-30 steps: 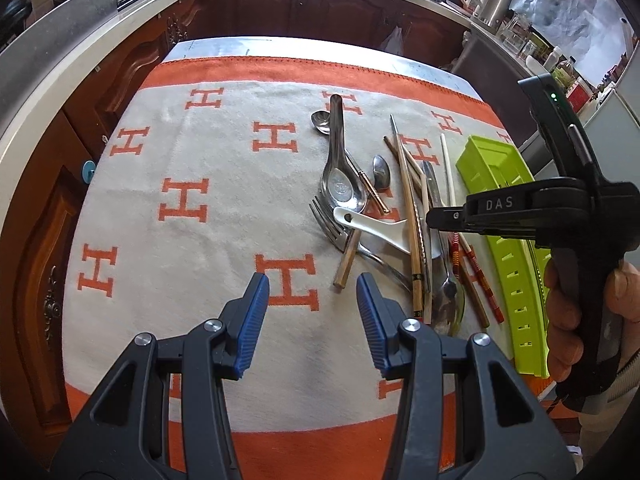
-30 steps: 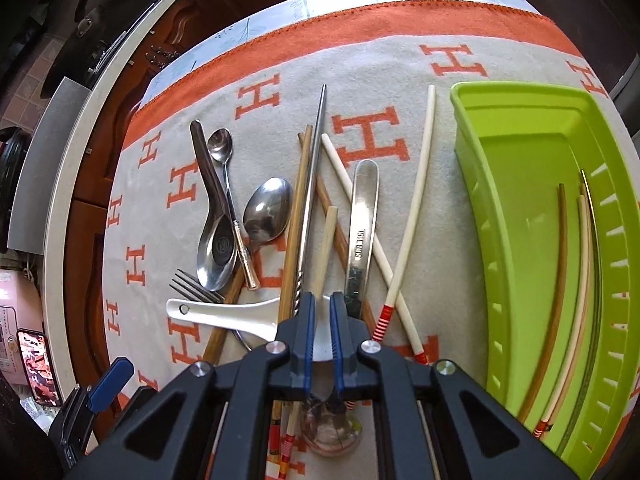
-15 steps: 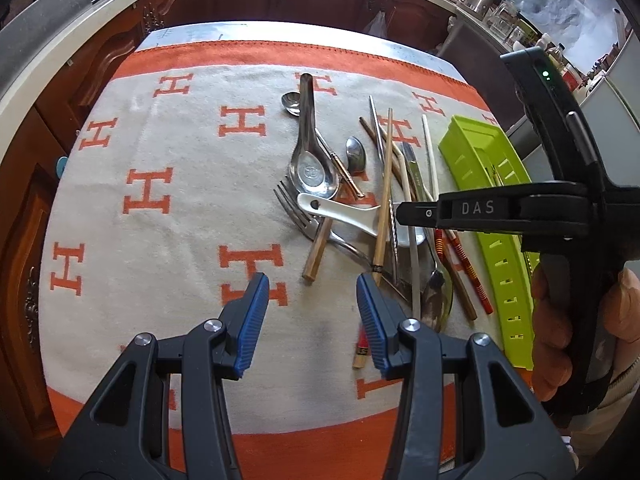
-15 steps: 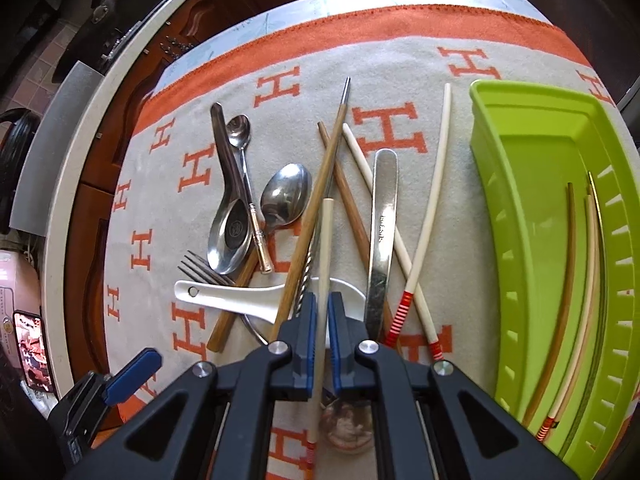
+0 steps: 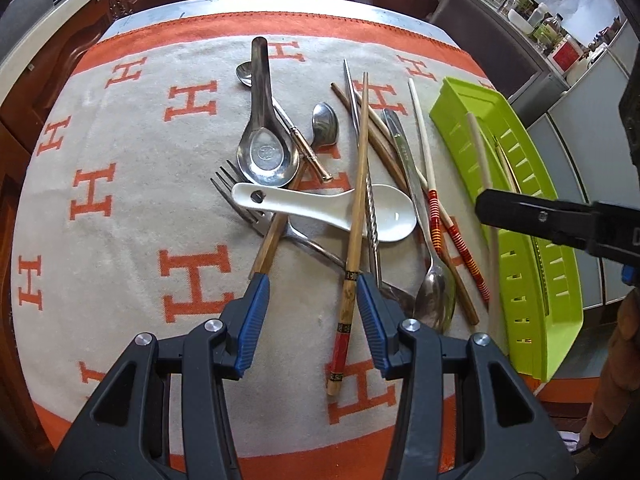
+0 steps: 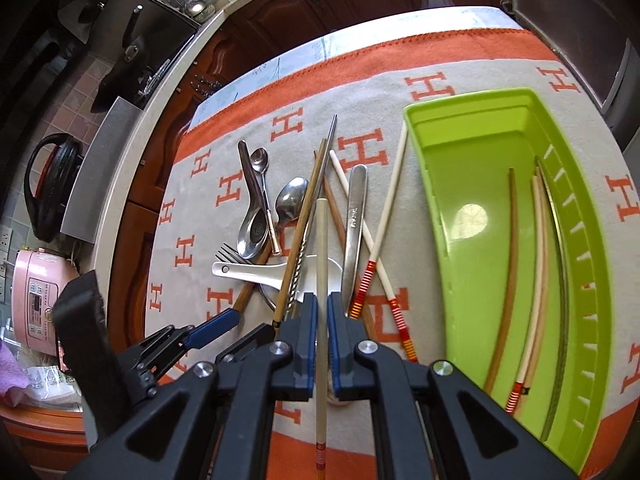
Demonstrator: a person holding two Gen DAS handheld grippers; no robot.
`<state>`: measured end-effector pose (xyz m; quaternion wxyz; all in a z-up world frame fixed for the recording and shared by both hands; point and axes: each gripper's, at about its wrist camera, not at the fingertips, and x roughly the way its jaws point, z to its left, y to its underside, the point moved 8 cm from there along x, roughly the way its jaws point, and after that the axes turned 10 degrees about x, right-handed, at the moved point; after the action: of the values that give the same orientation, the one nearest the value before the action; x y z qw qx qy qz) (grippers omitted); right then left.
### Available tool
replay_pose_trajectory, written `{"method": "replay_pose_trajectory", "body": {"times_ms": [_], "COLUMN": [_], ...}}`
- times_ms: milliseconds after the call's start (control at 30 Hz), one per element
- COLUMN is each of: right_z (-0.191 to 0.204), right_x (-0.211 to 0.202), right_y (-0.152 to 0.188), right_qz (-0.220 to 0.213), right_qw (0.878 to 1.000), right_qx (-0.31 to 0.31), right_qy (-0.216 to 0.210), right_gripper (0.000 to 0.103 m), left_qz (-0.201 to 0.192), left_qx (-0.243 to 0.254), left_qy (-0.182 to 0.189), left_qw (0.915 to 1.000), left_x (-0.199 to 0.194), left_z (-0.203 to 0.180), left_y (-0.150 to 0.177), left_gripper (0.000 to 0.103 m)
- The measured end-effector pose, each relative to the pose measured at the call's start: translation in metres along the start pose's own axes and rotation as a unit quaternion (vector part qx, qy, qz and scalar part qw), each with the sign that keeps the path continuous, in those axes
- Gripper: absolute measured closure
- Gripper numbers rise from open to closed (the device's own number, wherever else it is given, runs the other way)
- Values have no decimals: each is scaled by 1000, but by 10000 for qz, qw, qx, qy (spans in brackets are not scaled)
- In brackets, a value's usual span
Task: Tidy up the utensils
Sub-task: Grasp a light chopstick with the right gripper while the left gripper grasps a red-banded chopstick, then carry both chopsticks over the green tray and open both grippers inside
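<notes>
Orange-and-cream blanket-draped tabletop point(image 5: 120, 240). Right gripper point(image 6: 323, 320) pinched on cream chopstick point(image 6: 321, 240), lifted at nine o'clock of lime-green plastic tray point(image 6: 452, 280). Left gripper point(image 5: 312, 308) spread, straddling bamboo chopstick point(image 5: 352, 240).

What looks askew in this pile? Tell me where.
The utensils are a crossed heap on the cloth. A bamboo chopstick and a twisted metal chopstick lie across the bowl of the white spoon, and the fork lies under its handle. Nothing looks spilled or broken.

orange "H" letters on cloth point(image 5: 120, 208)
</notes>
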<state>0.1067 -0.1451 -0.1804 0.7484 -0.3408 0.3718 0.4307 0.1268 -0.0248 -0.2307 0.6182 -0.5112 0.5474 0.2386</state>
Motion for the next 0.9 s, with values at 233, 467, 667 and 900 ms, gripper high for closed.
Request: {"method": "replay_pose_trajectory", "body": {"times_ms": [233, 467, 667, 900], "right_z": [-13, -19, -24, -29], "right_x": [-13, -24, -42, -74], "right_y": [3, 6, 5, -4], "right_qz": [-117, -186, -296, -552], "right_qw": [9999, 9998, 9991, 9973], "right_qx": [-6, -36, -19, 3], "right_qy": [-1, -105, -305, -492], "right_gripper": [98, 98, 98, 98], "left_qz": [175, 204, 72, -289], "left_qx": [184, 207, 156, 73], "left_qy": [-398, -595, -581, -354], "left_qw": [9989, 9978, 9982, 9989], "left_x": [15, 12, -8, -51], "left_z": [-9, -14, -20, -32], "left_y": [0, 0, 4, 0], "left_gripper": [73, 98, 98, 98]}}
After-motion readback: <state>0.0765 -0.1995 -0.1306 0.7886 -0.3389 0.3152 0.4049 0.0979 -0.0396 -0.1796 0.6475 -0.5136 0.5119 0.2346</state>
